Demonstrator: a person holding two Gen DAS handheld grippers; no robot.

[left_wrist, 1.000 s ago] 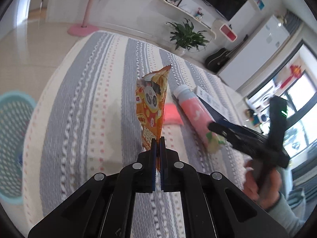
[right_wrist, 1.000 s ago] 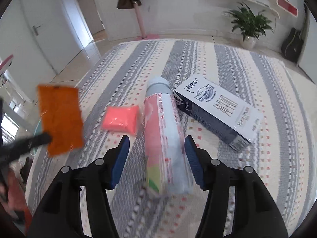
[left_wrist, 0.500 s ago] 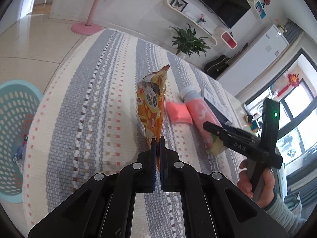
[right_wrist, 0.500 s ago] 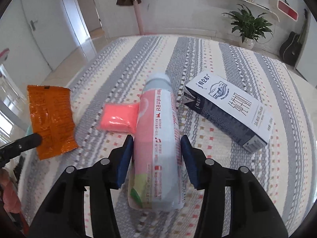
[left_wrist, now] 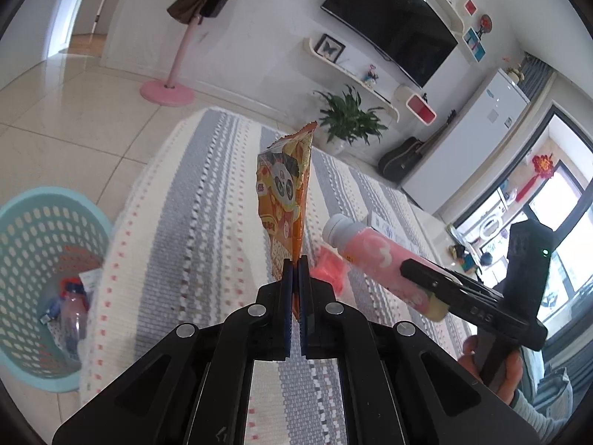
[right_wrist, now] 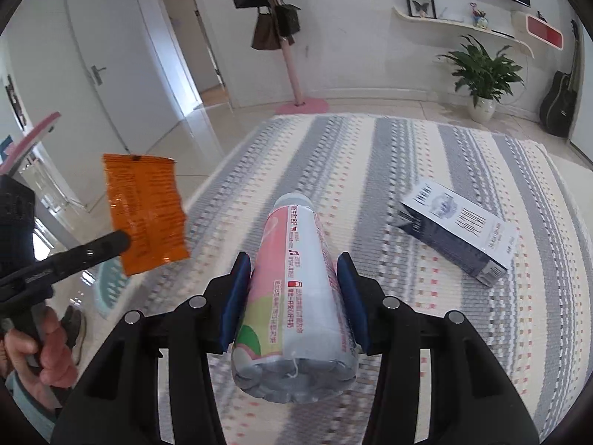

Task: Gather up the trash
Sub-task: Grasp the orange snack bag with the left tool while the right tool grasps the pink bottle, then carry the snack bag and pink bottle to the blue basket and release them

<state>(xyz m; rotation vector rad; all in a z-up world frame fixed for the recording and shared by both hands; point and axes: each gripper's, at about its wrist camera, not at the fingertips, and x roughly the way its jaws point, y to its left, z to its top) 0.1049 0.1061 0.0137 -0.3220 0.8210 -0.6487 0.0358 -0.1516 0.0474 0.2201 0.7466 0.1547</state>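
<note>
My left gripper [left_wrist: 295, 259] is shut on an orange snack wrapper [left_wrist: 285, 193] and holds it upright above the striped rug [left_wrist: 207, 222]; the wrapper also shows in the right wrist view [right_wrist: 144, 211]. My right gripper [right_wrist: 294, 282] is shut on a pink and white bottle [right_wrist: 296, 296], lifted off the rug; the bottle also shows in the left wrist view [left_wrist: 378, 259]. A small pink packet [left_wrist: 330, 265] lies on the rug. A teal trash basket [left_wrist: 40, 282] holding some trash stands on the floor at the rug's left edge.
A navy and white carton [right_wrist: 459, 237] lies on the rug [right_wrist: 407, 170] to the right. A pink coat stand [right_wrist: 292, 74], a potted plant [right_wrist: 481, 74] and a guitar [right_wrist: 559, 100] stand along the far wall beyond the rug.
My right gripper closed on the bottle and lifted it off the rug. Both grippers rose, and the left carried the wrapper up and toward the basket side.
</note>
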